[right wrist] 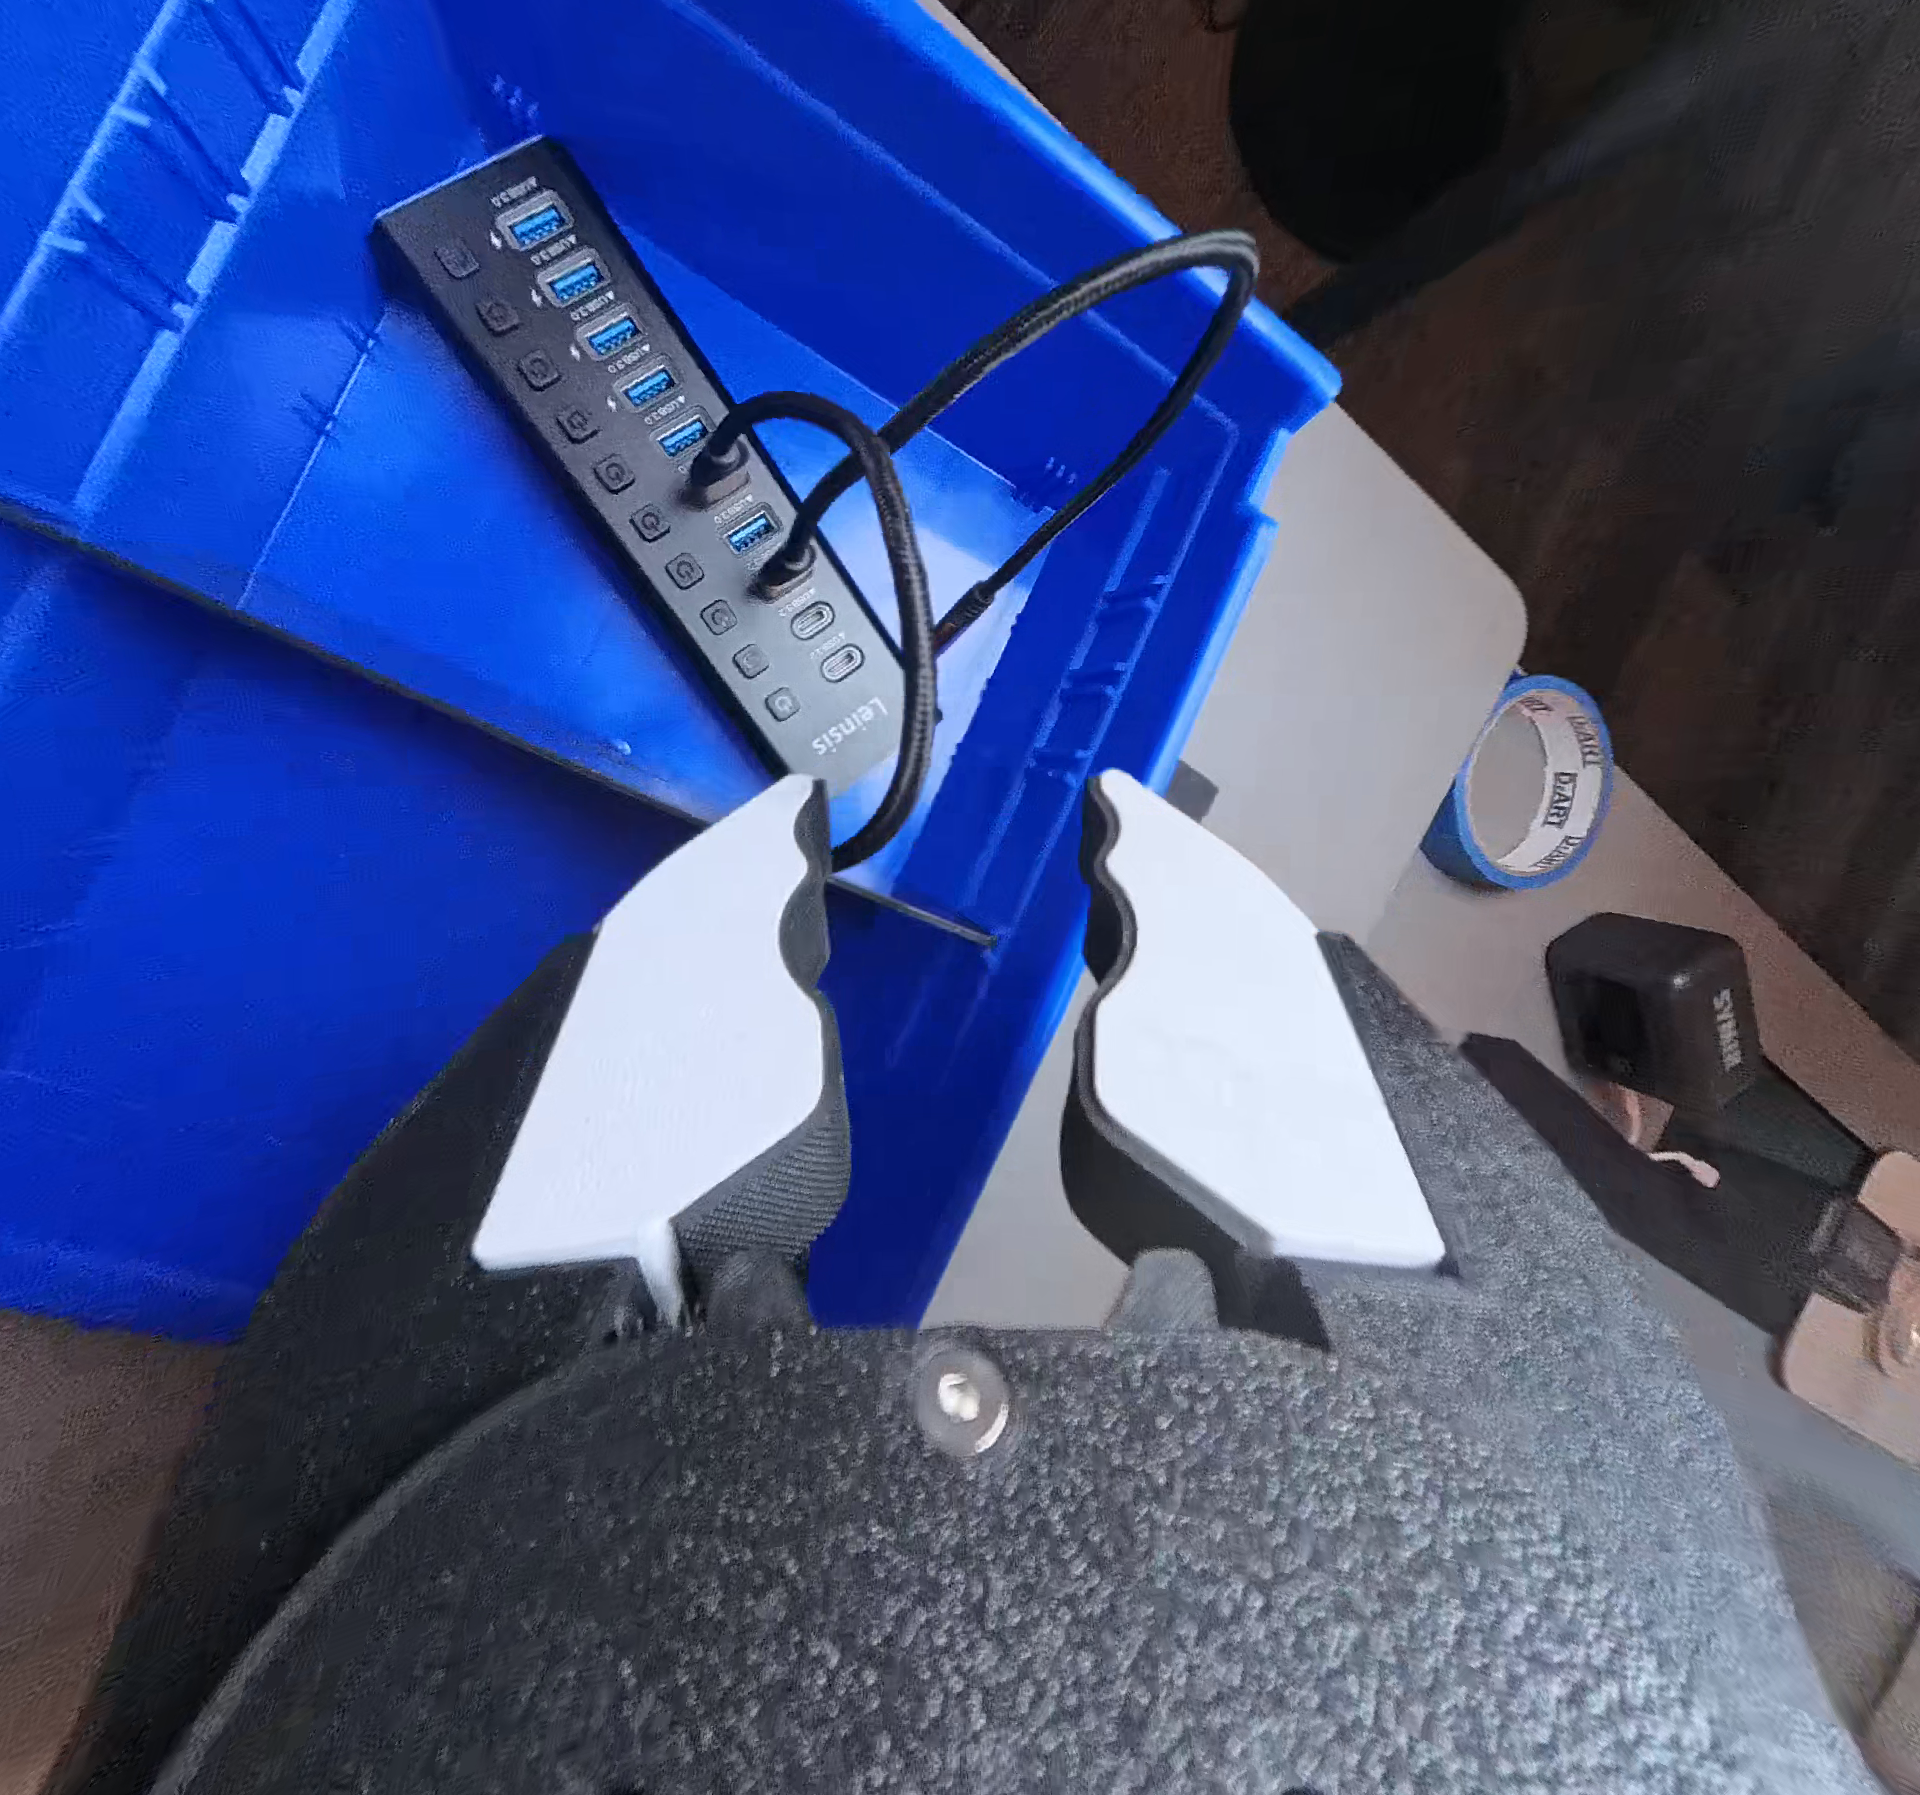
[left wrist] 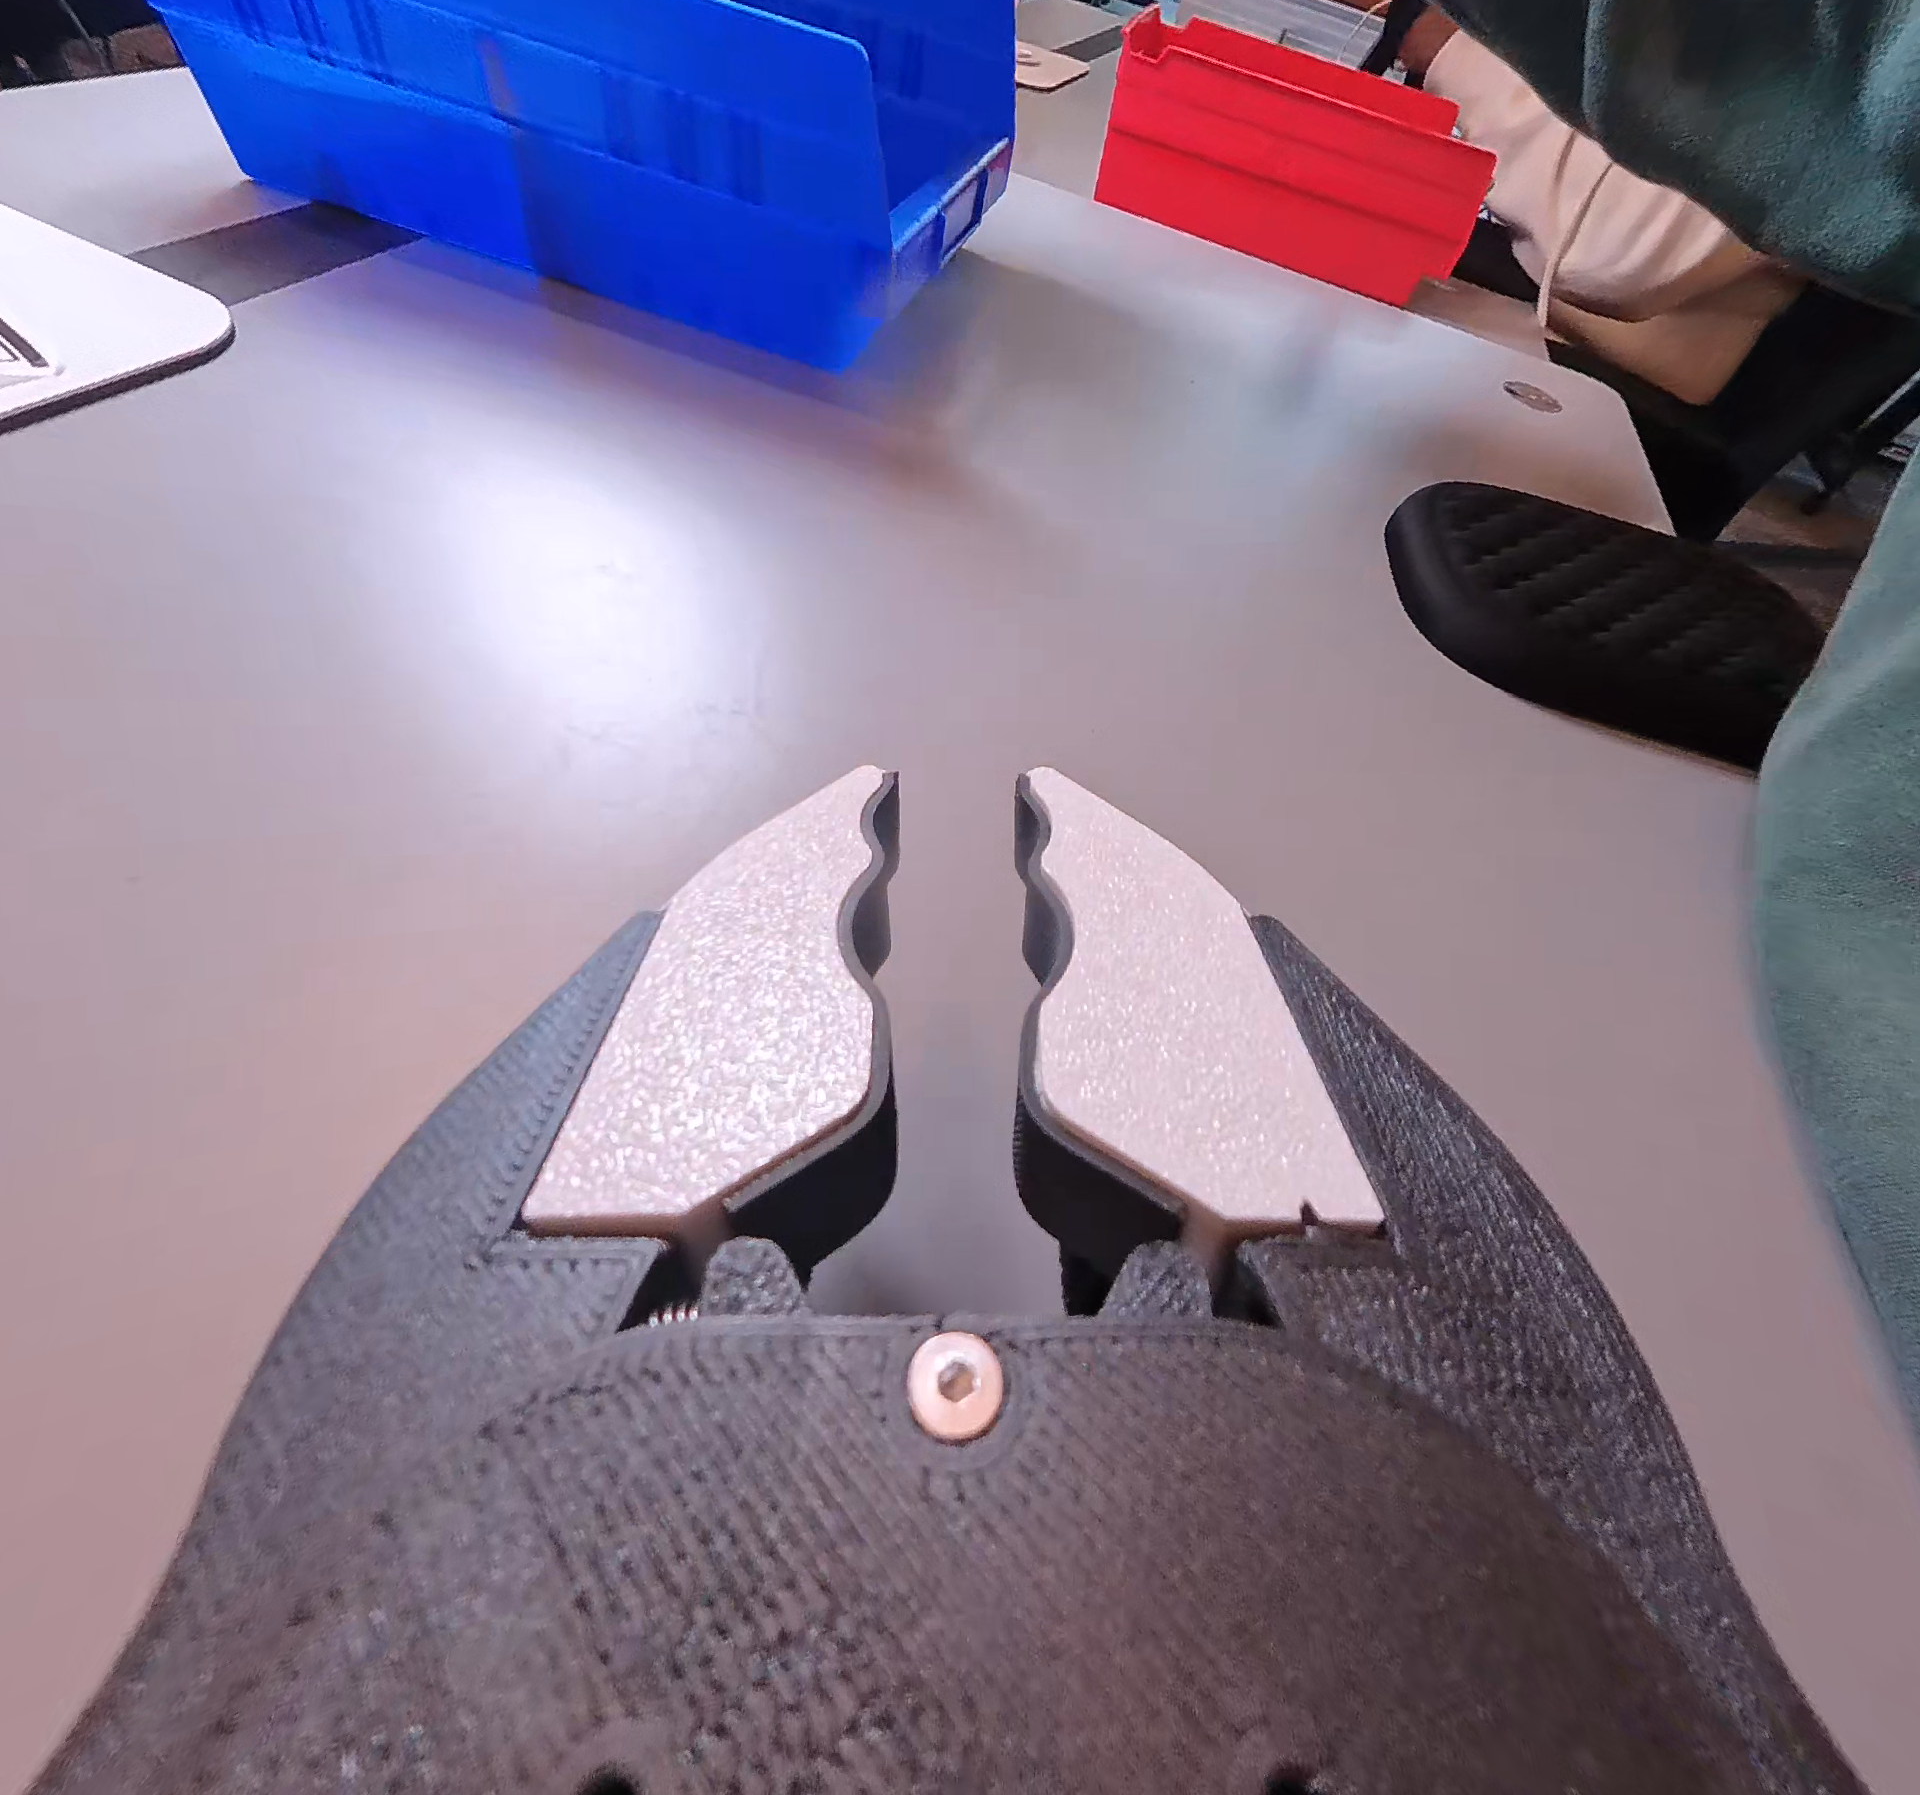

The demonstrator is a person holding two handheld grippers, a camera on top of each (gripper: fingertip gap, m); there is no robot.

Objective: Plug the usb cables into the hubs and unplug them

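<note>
Inside the blue bin (right wrist: pixel 312 602), a black USB hub (right wrist: pixel 634 488) is seen lying flat on the bin floor, its row of ports facing up. Two black braided cables (right wrist: pixel 904 623) are plugged into ports in the lower half of the hub; one loops down past the hub's near end, the other arcs up over the bin wall. The right gripper (right wrist: pixel 951 831) is held just short of the hub's near end, its jaws spread with nothing between them; the left jaw tip lies just beside the looping cable, though contact cannot be told. The hub sits ahead of the jaws and slightly to their left. A roll of blue tape (right wrist: pixel 1517 779) and a black clamp (right wrist: pixel 1662 1007) are seen on the tabletop (right wrist: pixel 1340 623) to the right of the bin.

In the left wrist view, the left gripper (left wrist: pixel 956 789) is held low over bare tabletop, jaws parted and empty, well apart from the blue bin (left wrist: pixel 582 135) and a red bin (left wrist: pixel 1288 156) farther off.
</note>
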